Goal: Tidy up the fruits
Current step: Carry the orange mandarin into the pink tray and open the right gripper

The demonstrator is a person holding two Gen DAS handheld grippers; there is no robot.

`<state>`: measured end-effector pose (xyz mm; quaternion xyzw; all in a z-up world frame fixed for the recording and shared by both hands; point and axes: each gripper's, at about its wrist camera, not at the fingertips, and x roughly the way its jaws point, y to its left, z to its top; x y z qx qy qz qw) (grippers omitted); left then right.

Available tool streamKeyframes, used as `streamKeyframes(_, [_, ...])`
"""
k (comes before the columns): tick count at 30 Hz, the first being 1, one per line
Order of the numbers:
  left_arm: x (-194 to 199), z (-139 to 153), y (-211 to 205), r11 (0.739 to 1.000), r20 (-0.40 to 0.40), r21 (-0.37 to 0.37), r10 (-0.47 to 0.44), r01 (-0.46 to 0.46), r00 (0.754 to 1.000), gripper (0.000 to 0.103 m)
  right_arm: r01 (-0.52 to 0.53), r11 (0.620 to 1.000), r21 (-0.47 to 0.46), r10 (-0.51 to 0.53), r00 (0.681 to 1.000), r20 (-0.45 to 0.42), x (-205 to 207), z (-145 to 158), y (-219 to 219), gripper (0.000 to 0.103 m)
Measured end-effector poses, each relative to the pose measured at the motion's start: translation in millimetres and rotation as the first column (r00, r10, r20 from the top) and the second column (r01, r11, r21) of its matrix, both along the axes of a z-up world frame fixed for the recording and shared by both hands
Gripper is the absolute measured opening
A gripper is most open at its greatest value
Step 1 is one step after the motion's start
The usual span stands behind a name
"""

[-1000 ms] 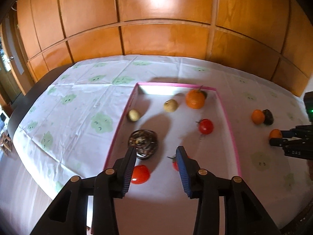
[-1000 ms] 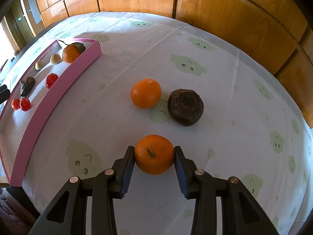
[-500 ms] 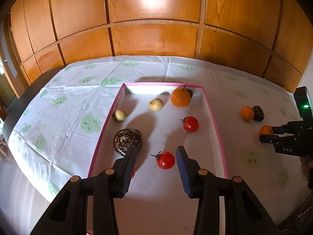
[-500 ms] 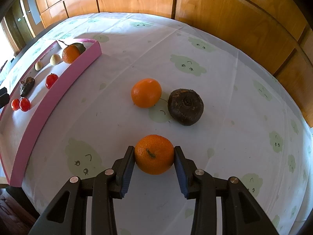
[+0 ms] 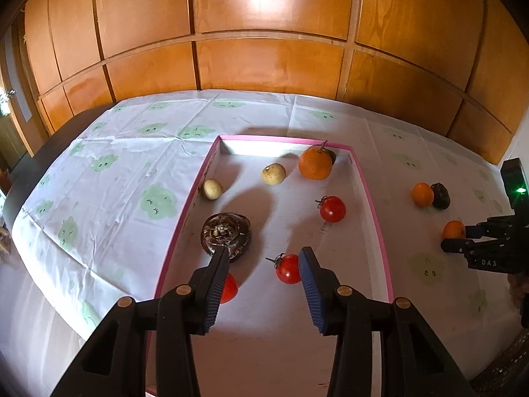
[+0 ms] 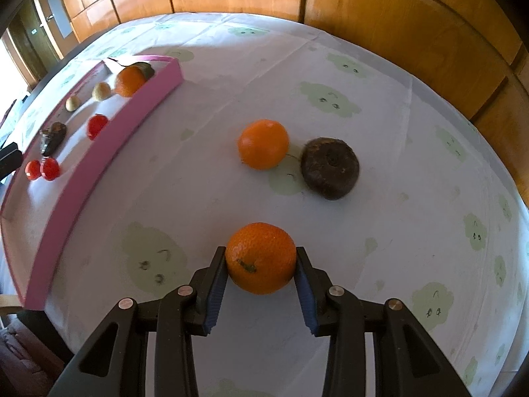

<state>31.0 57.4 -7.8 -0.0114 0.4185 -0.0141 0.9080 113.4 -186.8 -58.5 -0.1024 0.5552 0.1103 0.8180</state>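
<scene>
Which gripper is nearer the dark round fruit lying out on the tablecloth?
Right. The right gripper, shut on an orange, sits just short of the dark fruit. The left gripper hangs open over the pink tray, well away.

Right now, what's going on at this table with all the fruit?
A person is sorting fruit into a pink tray with a handheld gripper in each hand. The right gripper is closed on an orange resting on the tablecloth, outside the tray. Another orange and a dark round fruit lie beyond it. The left gripper hovers open over the tray, which already holds tomatoes, an orange, two pale fruits and a dark one.
</scene>
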Motion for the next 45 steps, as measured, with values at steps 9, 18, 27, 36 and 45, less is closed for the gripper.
streamKeyframes(9, [-1, 0, 8, 1.000, 0.005, -0.016, 0.016, -0.015, 1.000, 0.045, -0.082, 0.991, 0.105, 0.077, 0.996, 0.049, -12, 29, 49, 0.039])
streamKeyframes(18, [-4, 0, 19, 0.999, 0.013, -0.029, 0.037, -0.036, 0.999, 0.045, -0.193, 0.961, 0.200, 0.177, 0.980, 0.092, -8, 55, 110, 0.039])
streamKeyframes(27, [-6, -1, 40, 0.996, 0.013, -0.044, 0.083, -0.082, 0.996, 0.045, -0.251, 0.939, 0.235, 0.233, 0.967, 0.103, 9, 58, 164, 0.039])
streamKeyframes(36, [-6, -6, 58, 0.991, 0.005, -0.049, 0.127, -0.127, 0.992, 0.045, -0.245, 0.946, 0.212, 0.236, 0.969, 0.067, 35, 41, 206, 0.039])
streamKeyframes(45, [-7, -8, 61, 0.990, -0.001, -0.046, 0.136, -0.136, 0.991, 0.045, -0.202, 0.956, 0.213, 0.203, 0.979, 0.017, 48, 19, 212, 0.041])
